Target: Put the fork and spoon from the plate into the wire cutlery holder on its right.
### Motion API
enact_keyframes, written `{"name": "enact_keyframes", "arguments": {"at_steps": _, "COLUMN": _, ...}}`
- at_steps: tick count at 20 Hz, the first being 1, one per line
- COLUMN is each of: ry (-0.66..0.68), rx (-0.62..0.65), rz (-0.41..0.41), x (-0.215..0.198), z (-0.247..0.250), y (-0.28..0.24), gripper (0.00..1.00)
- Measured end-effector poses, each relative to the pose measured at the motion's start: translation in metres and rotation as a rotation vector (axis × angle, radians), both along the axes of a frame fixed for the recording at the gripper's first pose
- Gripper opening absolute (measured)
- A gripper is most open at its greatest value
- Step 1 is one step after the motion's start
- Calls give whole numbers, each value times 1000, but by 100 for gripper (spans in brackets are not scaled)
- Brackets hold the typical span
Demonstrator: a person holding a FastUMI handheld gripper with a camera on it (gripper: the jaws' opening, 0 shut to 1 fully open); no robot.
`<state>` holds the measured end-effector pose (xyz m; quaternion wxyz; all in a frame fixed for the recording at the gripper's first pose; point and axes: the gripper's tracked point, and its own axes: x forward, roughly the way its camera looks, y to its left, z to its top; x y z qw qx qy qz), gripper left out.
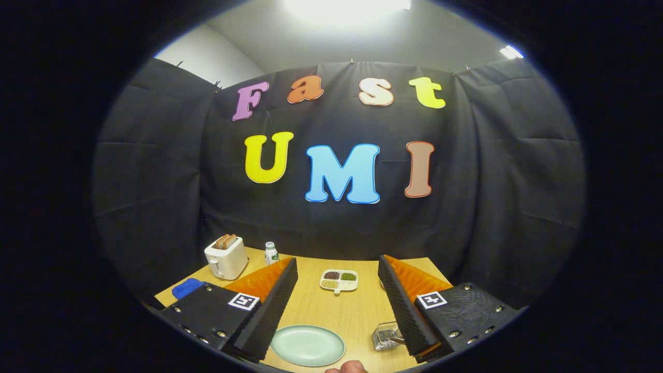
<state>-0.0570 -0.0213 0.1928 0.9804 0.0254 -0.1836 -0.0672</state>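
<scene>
While the pale green round plate (pixel 307 345) is lying bare at the near edge of the light wooden table (pixel 352 311), with no fork or spoon on it, the task is looking close to done, or done, as far as I can judge.

At the table's left edge a blue folded cloth (pixel 187 287) is lying. Beyond it, a white toaster with two brown slices in its slots (pixel 226 257) is standing at the far left corner. A small white bottle (pixel 271 253) is standing just beside the toaster, along the far edge.

The gripper (pixel 337 263) is hovering above the table with its fingers spread wide, released, gripping and touching nothing. The plate is sitting between the fingers, nearer the left one. A white divided dish of dark, green and pale beans (pixel 340 280) is resting beyond the plate, toward the table's middle.

Right of the plate, the clear-looking wire cutlery holder (pixel 386 335) is standing against the inner side of the right finger, partly hidden by it. Something metallic is glinting inside, probably the fork and spoon, though it is too small to tell.

A person's hand (pixel 347 368) is just showing at the table's near edge.

The next move is calling for little: checking both pieces are seated in the holder, then backing away.
</scene>
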Motion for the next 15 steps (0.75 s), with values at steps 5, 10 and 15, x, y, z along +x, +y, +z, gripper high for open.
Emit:
{"name": "enact_keyframes", "arguments": {"at_steps": 5, "ry": -54, "rx": -6, "rz": -23, "x": -1, "z": 7, "y": -1, "gripper": 95}}
{"name": "enact_keyframes", "arguments": {"at_steps": 10, "ry": -136, "rx": 16, "rz": -37, "x": 2, "z": 11, "y": -2, "gripper": 95}}
{"name": "enact_keyframes", "arguments": {"at_steps": 15, "ry": -80, "rx": -32, "rz": -24, "x": 33, "z": 1, "y": 21, "gripper": 95}}
